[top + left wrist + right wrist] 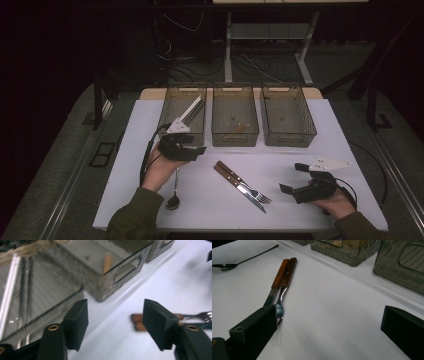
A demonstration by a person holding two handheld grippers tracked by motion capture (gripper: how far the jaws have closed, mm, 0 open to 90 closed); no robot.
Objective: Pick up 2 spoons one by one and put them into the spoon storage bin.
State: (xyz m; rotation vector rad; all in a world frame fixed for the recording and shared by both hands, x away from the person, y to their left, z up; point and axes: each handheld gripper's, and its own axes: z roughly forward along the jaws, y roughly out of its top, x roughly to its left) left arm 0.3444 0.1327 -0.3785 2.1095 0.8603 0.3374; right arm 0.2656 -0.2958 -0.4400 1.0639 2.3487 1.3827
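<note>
Here the left tongs [192,151] hover with jaws apart and nothing between them, just in front of the left bin [183,114], which holds a white stick-like piece and two thin dark ones, while the spoon [174,192] lies on the desk [300,150] beside the left hand [159,169]. The right tongs [294,178] rest low near the desk's right front, jaws wide apart and empty, close to the knife [239,182] and fork [245,181] lying side by side mid-desk, wooden handles toward the middle bin [235,114].
</note>
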